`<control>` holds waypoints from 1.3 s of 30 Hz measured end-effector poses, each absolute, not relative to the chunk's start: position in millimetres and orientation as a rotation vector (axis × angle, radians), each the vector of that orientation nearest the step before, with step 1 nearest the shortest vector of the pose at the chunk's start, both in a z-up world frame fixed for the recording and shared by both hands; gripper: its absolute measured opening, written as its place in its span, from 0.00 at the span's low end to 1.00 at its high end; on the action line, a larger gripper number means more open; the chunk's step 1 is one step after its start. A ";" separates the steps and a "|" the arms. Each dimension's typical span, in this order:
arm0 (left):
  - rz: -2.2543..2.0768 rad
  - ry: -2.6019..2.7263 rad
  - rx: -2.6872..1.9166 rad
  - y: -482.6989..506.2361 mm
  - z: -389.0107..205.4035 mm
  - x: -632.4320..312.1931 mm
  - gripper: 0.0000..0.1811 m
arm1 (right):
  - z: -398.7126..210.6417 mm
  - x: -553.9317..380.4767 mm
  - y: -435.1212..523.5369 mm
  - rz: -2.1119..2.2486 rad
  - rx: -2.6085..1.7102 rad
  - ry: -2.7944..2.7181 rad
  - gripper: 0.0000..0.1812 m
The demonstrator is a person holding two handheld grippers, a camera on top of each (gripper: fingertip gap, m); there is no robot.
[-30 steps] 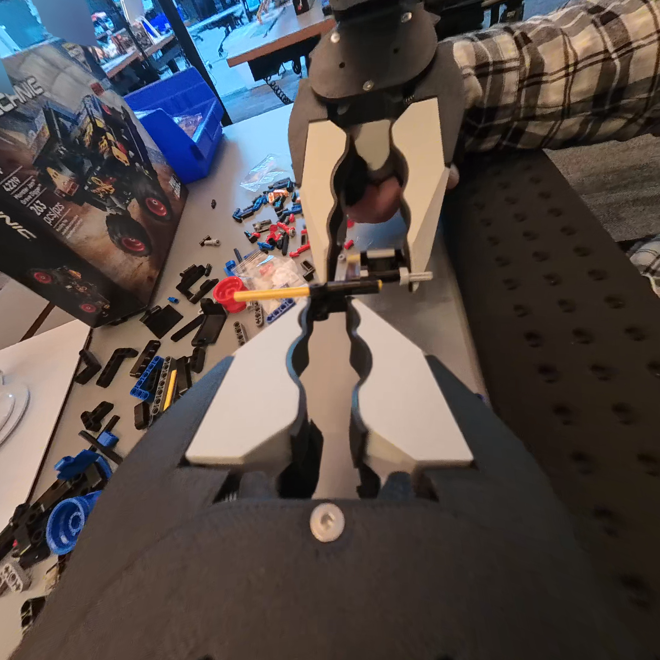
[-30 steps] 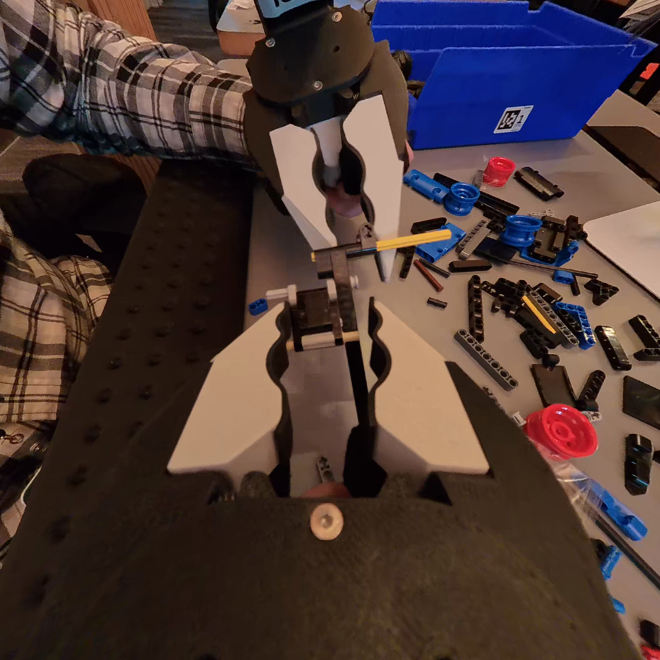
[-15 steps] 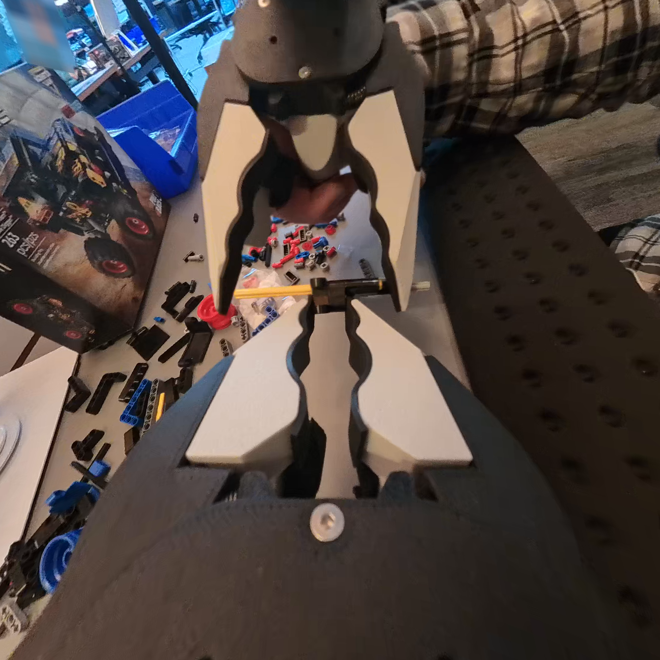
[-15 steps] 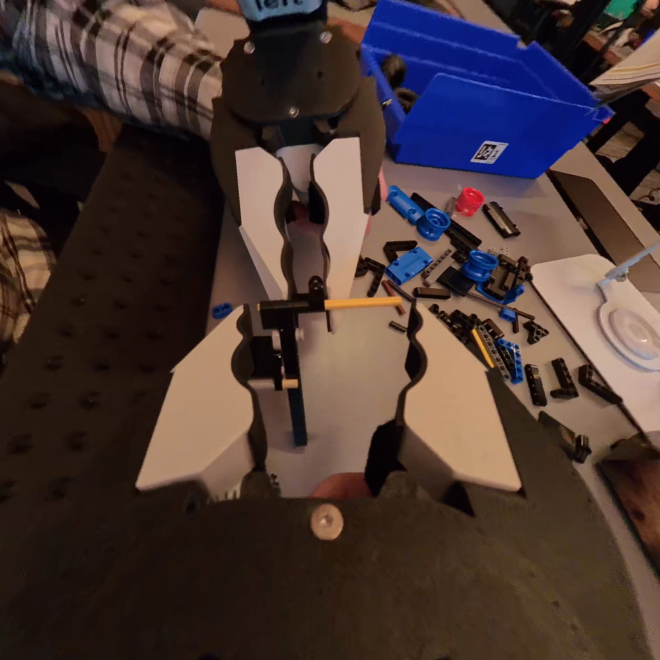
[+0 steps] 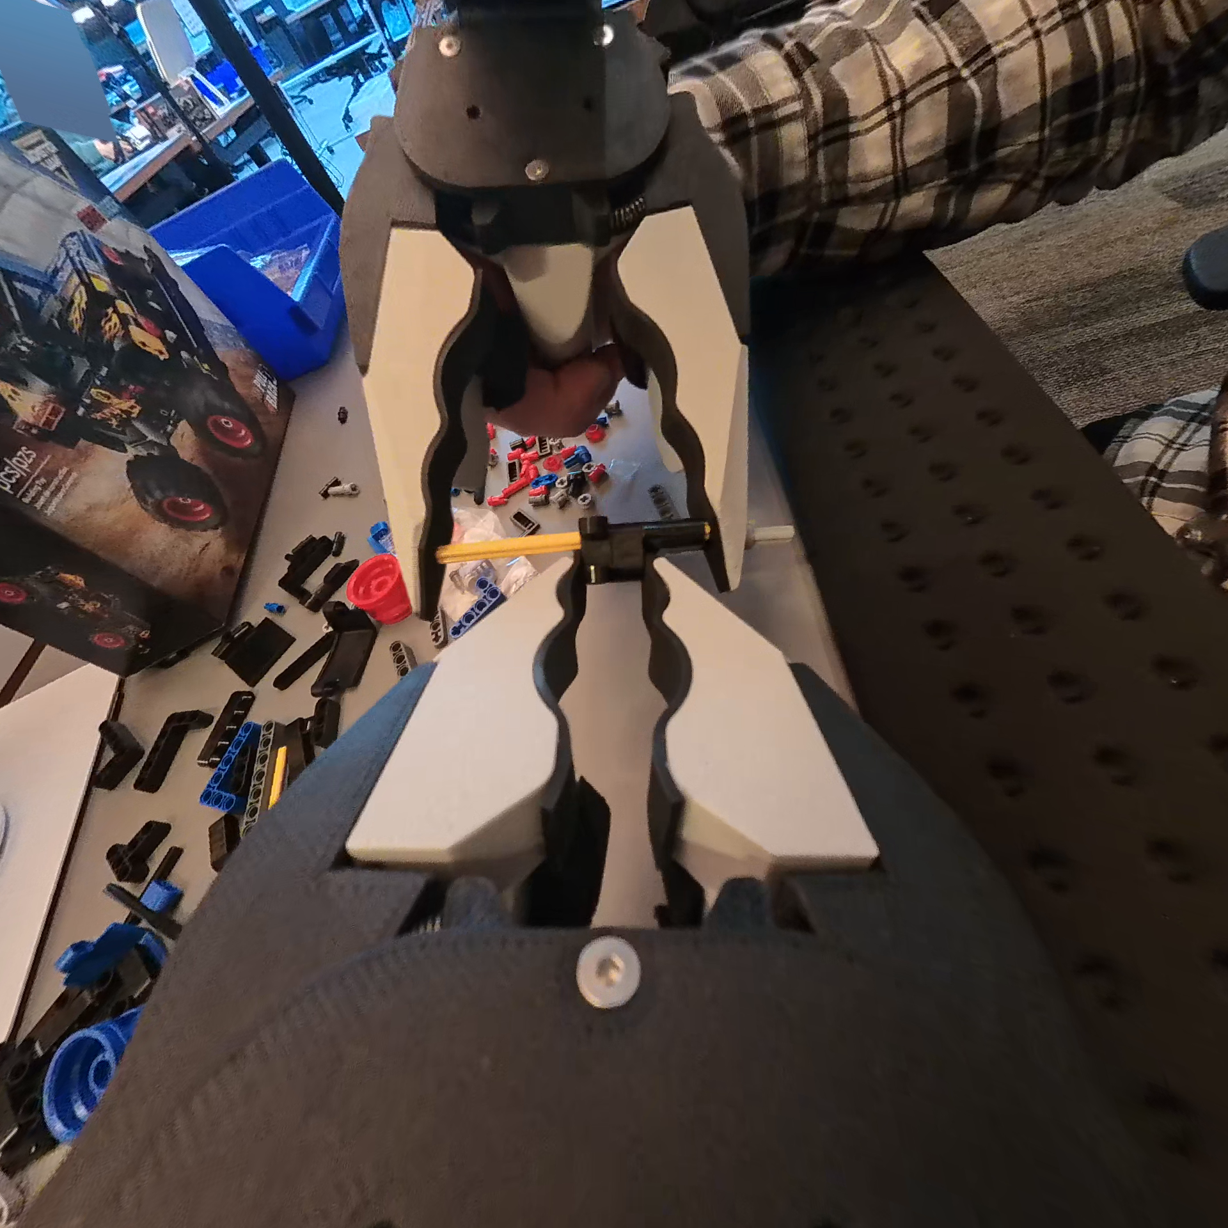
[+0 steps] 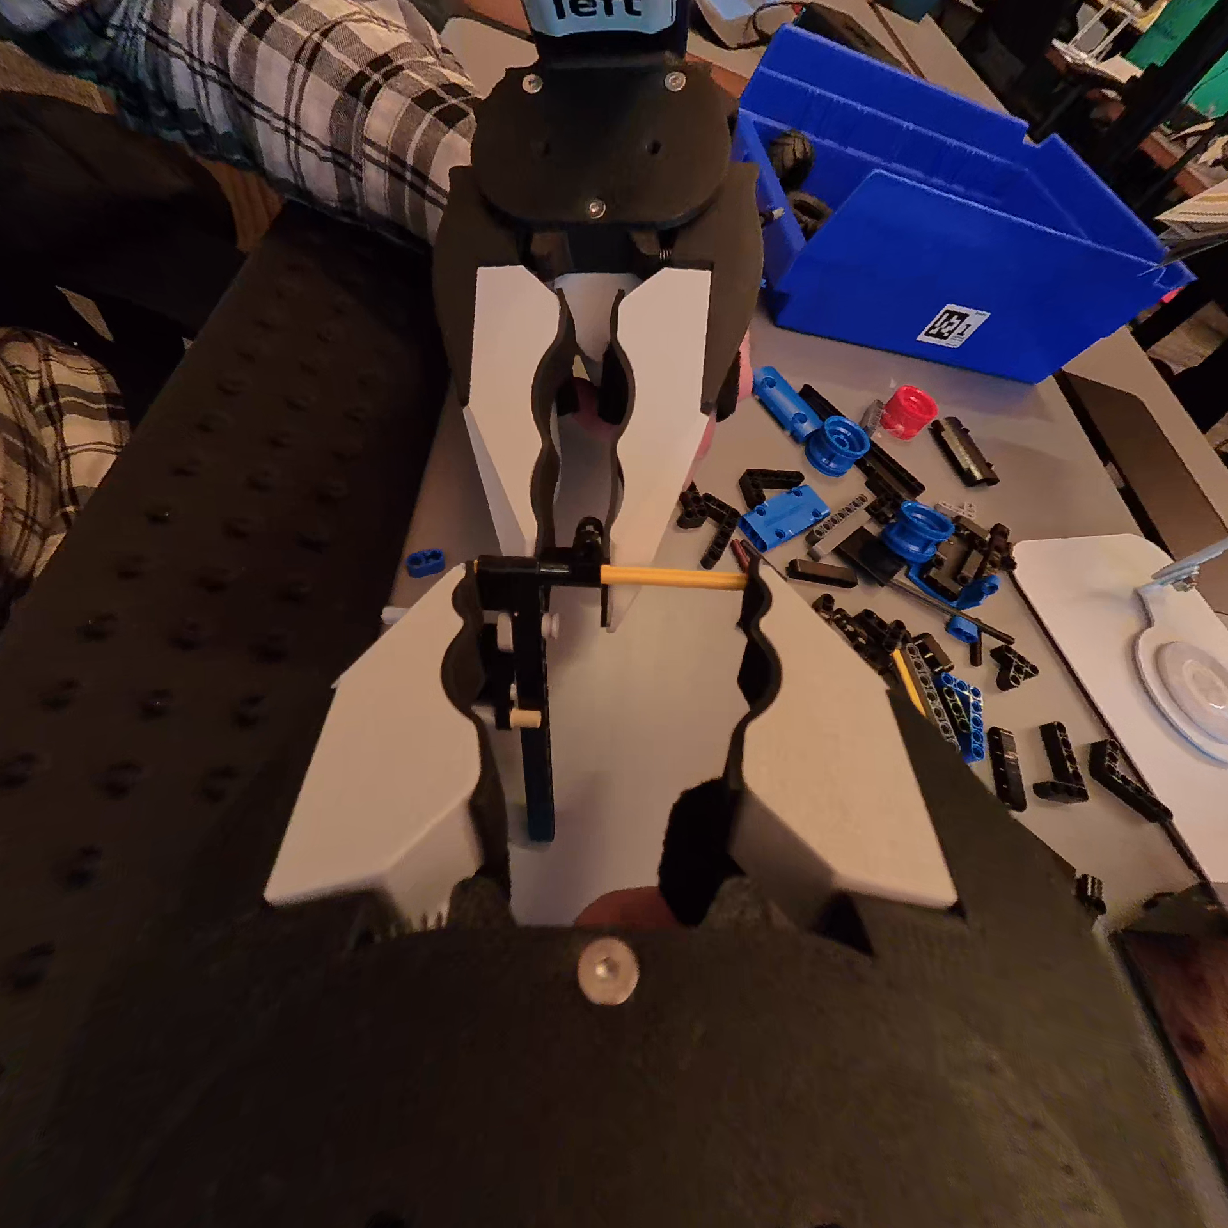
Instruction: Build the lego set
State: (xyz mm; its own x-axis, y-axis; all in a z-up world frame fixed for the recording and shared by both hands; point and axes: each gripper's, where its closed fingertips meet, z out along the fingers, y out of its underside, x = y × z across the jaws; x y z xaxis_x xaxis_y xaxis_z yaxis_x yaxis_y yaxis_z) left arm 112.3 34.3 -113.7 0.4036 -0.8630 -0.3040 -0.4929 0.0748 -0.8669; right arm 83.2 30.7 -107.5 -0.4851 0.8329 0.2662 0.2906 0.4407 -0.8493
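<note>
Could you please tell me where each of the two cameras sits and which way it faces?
Left wrist view: rides the left tool, faces the open right tool, plaid sleeve and table.
Right wrist view: rides the right tool, faces the left tool and blue bin.
Shared: the black-and-yellow assembly that the left tool holds.

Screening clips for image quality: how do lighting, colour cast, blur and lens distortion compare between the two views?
Left wrist view: cooler light, bluish bright background, sharp on the yellow axle, strong fisheye bend at edges. Right wrist view: dimmer and warm orange, dark mat nearly black, bin saturated, parts still sharp; no motion blur in either.
</note>
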 end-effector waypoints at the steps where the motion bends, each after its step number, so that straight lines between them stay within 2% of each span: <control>1: -0.430 1.234 -1.577 34.4 -114.0 112.3 0.08 | -107.8 83.2 30.8 0.994 -0.944 -1.995 0.43; 23: -0.507 1.242 -1.577 31.3 -115.8 118.0 0.08 | -111.1 91.0 29.2 0.971 -0.952 -2.092 0.44; 35: -0.510 1.239 -1.589 31.8 -119.0 119.7 0.08 | -113.7 92.7 29.0 0.998 -0.935 -2.127 0.41; 36: -0.499 1.238 -1.592 32.9 -120.0 118.8 0.08 | -114.6 92.5 29.1 0.986 -0.933 -2.131 0.41; 37: -0.473 1.220 -1.604 37.3 -120.1 115.5 0.08 | -114.3 93.7 25.7 1.000 -0.913 -2.143 0.29; 39: -0.500 1.213 -1.619 37.6 -122.2 114.4 0.08 | -116.3 92.4 25.1 0.993 -0.913 -2.144 0.28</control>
State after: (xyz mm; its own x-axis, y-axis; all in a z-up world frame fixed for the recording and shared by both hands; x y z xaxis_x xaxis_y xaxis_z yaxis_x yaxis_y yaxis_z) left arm 114.4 37.6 -122.2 0.4089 -0.8833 -0.2292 -0.4656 0.0141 -0.8849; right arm 92.4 25.1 -116.3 -0.5843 0.7794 0.2260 0.3315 0.4835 -0.8101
